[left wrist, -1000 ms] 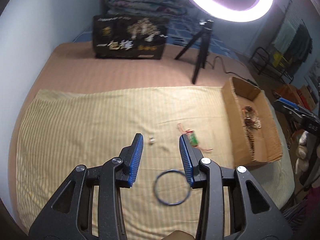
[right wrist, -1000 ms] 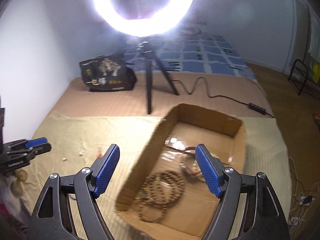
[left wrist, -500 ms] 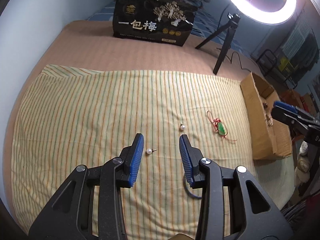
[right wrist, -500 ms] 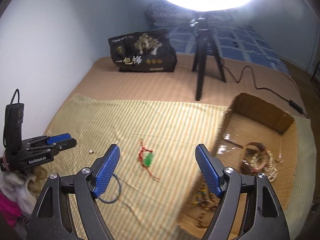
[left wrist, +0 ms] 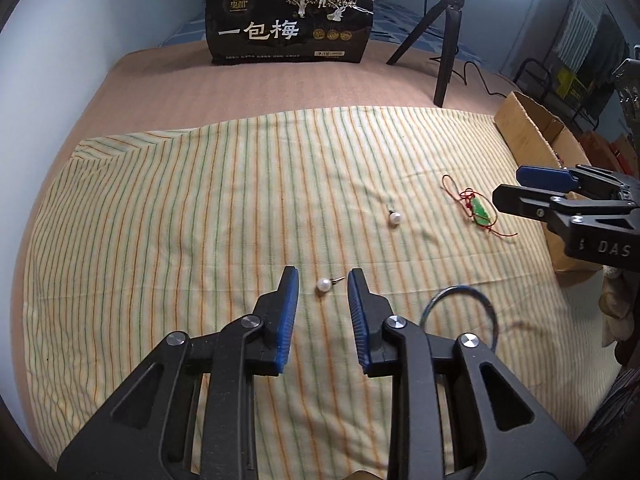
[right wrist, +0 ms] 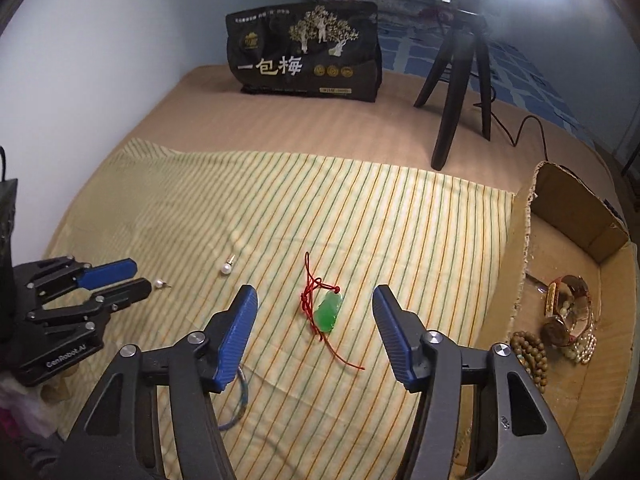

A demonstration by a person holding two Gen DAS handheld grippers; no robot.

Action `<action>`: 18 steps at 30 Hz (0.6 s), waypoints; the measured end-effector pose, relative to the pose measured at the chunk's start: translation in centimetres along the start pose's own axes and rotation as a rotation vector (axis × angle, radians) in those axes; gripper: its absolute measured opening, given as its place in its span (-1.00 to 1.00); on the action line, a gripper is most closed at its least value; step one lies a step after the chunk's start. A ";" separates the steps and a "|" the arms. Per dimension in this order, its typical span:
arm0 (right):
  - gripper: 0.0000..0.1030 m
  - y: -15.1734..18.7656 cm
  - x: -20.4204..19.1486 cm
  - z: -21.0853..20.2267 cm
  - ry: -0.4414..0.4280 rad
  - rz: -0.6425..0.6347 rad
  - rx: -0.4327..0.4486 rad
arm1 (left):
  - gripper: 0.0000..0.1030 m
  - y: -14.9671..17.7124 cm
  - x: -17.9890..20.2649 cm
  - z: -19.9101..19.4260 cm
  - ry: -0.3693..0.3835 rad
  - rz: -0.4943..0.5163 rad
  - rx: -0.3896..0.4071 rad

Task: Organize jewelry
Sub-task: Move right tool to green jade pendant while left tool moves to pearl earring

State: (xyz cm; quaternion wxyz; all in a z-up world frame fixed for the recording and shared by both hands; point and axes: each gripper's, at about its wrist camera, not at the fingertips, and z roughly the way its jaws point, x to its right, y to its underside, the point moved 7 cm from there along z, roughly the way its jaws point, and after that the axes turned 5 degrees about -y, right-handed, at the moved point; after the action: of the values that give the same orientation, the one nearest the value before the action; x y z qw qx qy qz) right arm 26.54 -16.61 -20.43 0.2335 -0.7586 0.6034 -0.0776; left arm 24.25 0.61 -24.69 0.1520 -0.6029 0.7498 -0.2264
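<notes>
My left gripper [left wrist: 322, 280] is open, its blue tips on either side of a pearl earring [left wrist: 324, 284] on the striped cloth [left wrist: 160, 220]. A second pearl earring [left wrist: 395, 218] lies further right. A green pendant on a red cord [left wrist: 479, 209] lies beyond it. A blue bangle [left wrist: 460, 312] lies by my right finger. My right gripper [right wrist: 314, 296] is open, hovering just short of the green pendant [right wrist: 329, 312]. The cardboard box [right wrist: 524, 240] at right holds bead bracelets [right wrist: 528, 352] and other jewelry.
A black printed bag [left wrist: 290, 20] stands at the back of the bed. A tripod [right wrist: 460, 92] with a ring light and its cable stands at back right. The wall runs along the left. The left gripper also shows in the right wrist view [right wrist: 120, 278].
Both grippers have moved lower and forward over the cloth. The left one now brackets the near pearl earring. The right one has swung left from the box to the green pendant.
</notes>
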 end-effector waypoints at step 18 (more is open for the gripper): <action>-0.17 0.7 0.7 3.1 0.072 -0.052 -0.072 | -0.62 0.9 0.7 2.1 0.040 0.062 -0.017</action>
State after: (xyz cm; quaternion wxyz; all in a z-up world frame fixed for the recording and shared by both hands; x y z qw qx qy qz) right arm 27.35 -16.57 -23.59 0.1823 -0.7786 0.5938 -0.0892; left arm 24.37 -0.20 -26.92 0.1388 -0.5761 0.7727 -0.2274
